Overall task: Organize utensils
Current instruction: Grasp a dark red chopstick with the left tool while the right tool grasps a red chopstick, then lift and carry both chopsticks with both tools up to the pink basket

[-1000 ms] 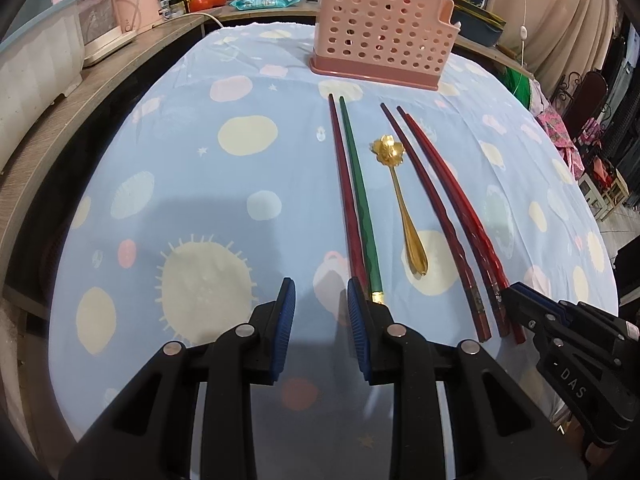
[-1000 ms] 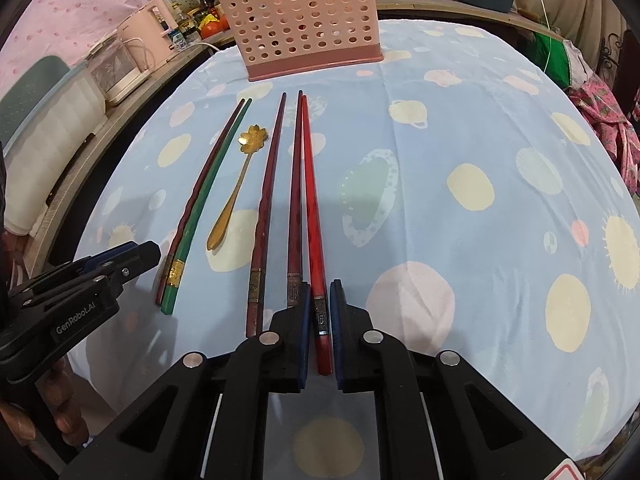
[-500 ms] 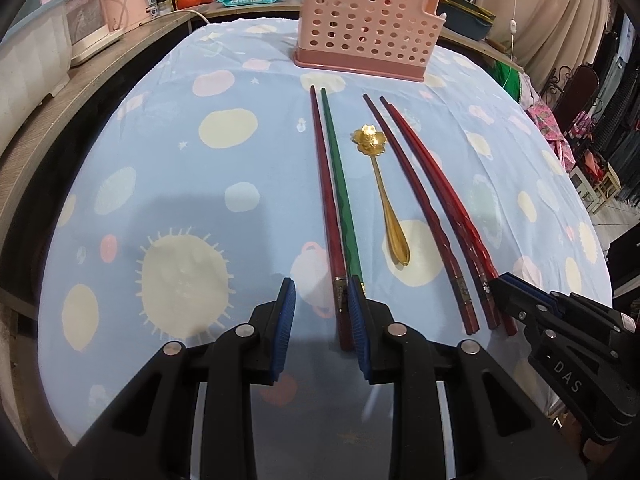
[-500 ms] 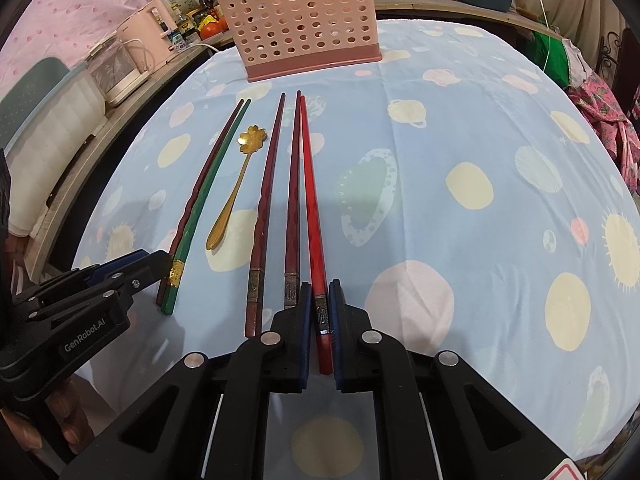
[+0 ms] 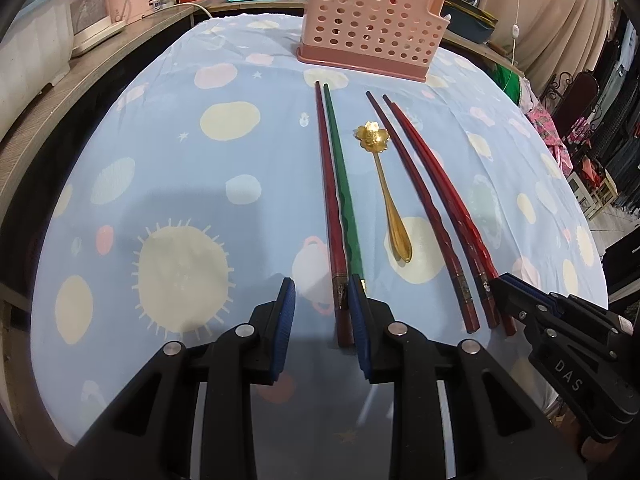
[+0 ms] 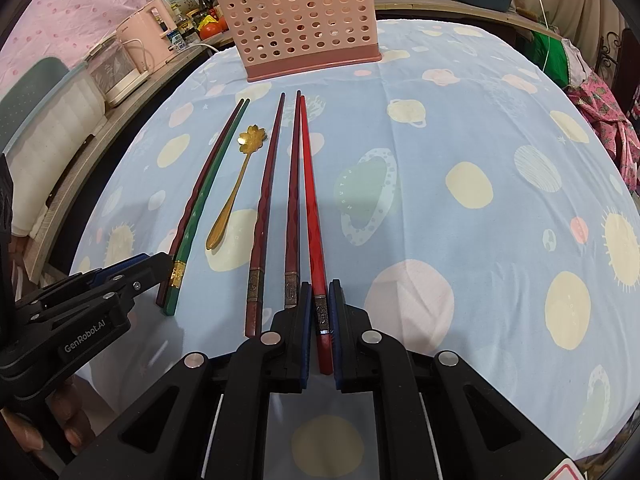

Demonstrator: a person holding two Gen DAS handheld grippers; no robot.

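Red lacquer shows between the pads of the right gripper (image 6: 319,322), which is clamped on the near end of the red chopstick (image 6: 310,196); its long axis runs straight ahead toward the pink basket (image 6: 304,28). The left gripper (image 5: 320,316) is opening, with the dark red chopstick (image 5: 330,208) end lying unpressed between its pads. "GenRobot.AI" and "DAS" are read on the gripper bodies.
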